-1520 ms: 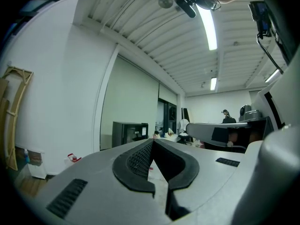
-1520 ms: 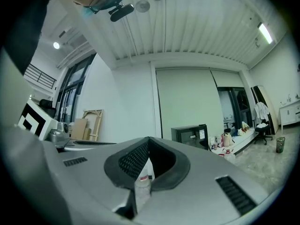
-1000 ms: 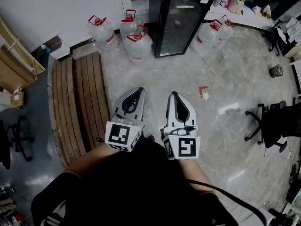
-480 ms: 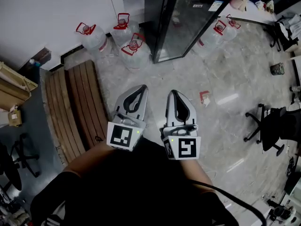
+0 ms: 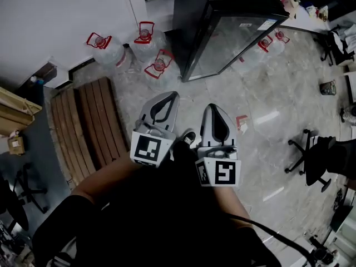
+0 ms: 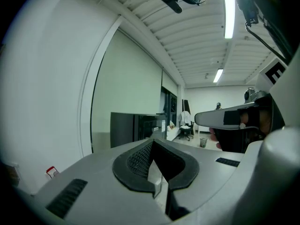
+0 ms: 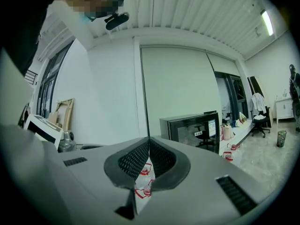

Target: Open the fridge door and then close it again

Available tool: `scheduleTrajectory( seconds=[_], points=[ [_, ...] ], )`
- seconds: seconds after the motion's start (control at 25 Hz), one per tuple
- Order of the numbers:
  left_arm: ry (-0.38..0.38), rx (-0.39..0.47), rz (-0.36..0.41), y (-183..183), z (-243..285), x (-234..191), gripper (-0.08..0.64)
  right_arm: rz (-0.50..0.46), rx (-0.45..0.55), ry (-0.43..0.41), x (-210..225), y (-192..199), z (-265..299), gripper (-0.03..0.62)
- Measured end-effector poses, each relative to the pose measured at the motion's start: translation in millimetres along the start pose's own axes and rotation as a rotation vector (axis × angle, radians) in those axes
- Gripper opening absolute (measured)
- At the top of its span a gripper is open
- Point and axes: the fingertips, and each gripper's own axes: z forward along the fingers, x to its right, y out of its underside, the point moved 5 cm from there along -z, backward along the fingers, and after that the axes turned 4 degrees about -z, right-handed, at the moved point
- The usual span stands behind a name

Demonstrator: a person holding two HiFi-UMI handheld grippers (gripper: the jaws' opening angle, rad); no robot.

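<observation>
- Pale marble floor (image 5: 278,88), red-capped water jugs (image 5: 158,65) lined along the wall.
- Head view: black fridge (image 5: 222,21) up ahead, glass door flush and closed, well apart from left gripper (image 5: 167,97) and right gripper (image 5: 214,109).
- Left gripper view: clamped together on nothing; fridge dark, far off.
- Right gripper view: pinched together too, empty; fridge beyond, glass reflecting.

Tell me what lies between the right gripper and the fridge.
Only bare marble floor, seen in the head view, separates the right gripper from the fridge.
</observation>
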Motion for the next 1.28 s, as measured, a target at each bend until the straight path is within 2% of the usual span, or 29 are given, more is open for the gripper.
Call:
scheduleTrajectory(
  seconds=[0.28, 0.6, 0.8, 1.04, 1.28],
  points=[
    [-0.051, -0.026, -0.002, 9, 57, -14, 0.008, 0.024, -0.010, -0.043, 36, 14, 58, 0.015],
    [-0.110, -0.039, 0.024, 15, 131, -9, 0.008, 0.048, -0.008, -0.101, 96, 32, 107, 0.015],
    [-0.140, -0.039, 0.033, 23, 173, -13, 0.008, 0.047, -0.041, -0.107, 124, 50, 136, 0.015],
    [-0.091, -0.054, 0.051, 47, 205, -36, 0.008, 0.043, -0.062, -0.023, 133, 73, 166, 0.015],
    [0.037, -0.062, 0.052, 83, 243, -80, 0.008, 0.039, -0.060, 0.068, 125, 106, 209, 0.015]
  ],
)
